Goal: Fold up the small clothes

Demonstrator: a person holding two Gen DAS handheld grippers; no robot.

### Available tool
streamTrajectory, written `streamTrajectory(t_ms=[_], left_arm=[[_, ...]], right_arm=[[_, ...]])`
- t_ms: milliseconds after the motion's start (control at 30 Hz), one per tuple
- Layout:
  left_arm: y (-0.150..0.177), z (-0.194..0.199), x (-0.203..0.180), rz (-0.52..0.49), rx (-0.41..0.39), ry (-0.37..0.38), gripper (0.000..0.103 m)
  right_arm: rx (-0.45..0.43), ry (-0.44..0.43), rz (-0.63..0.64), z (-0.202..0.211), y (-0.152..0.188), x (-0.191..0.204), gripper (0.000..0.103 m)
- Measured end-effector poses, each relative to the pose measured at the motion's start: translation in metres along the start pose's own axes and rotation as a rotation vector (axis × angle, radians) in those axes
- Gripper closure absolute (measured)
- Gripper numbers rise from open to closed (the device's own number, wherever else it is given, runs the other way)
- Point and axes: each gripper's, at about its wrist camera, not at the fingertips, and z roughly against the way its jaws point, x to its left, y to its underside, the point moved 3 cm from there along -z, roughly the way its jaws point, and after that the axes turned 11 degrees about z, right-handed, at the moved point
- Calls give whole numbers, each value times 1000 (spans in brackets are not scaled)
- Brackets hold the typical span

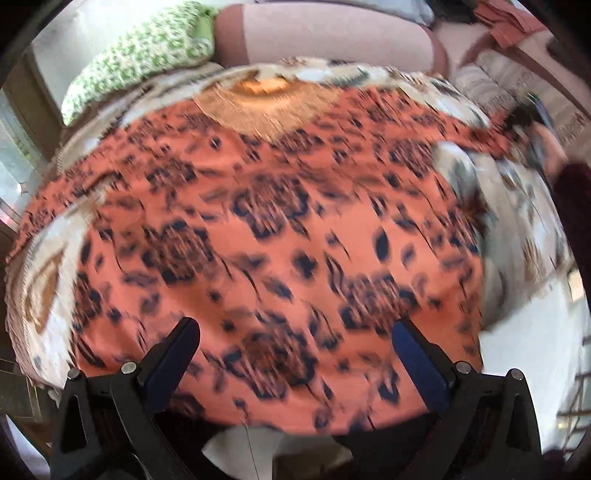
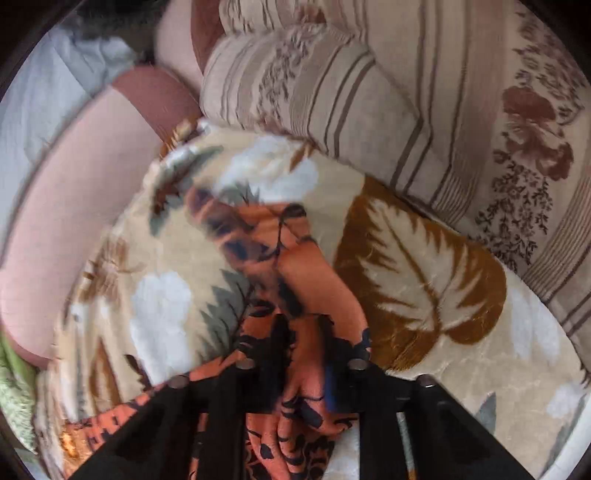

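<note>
An orange garment with dark floral print [image 1: 280,229] lies spread flat on a leaf-patterned blanket [image 1: 517,192]. My left gripper [image 1: 295,332] hovers open above its near part, fingers wide apart and empty. My right gripper [image 2: 304,332] is shut on a bunched strip of the same orange garment [image 2: 306,269], which trails away from the fingers over the blanket [image 2: 424,273]. The right gripper and the hand holding it show blurred at the far right of the left wrist view [image 1: 535,129], at the garment's corner.
A green-and-white patterned pillow [image 1: 136,59] lies at the back left. A pink bolster [image 1: 325,33] runs along the back, also in the right wrist view [image 2: 74,206]. Striped floral cushions [image 2: 424,92] lie beyond the blanket. The bed's edge drops off at the right [image 1: 535,350].
</note>
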Motion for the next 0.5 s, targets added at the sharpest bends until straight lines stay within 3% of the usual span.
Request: streamTrajectory(t_ms=[100,267,367,500], left_arm=[[-35,-9,13,47,-62,-13,0],[-114,-24,38,118,-265,-107,0],[-156,-39,62,193,-347,-159,0],[-190,-63,107,327,-372,-218,0]], right_arm=[[-66,-197,-31,31,6,-4,95],[-114,-454,-19,88,15,24,95],[-109,-586,15,115,28,71,95],[-65,-731,105,136,53,165,95]])
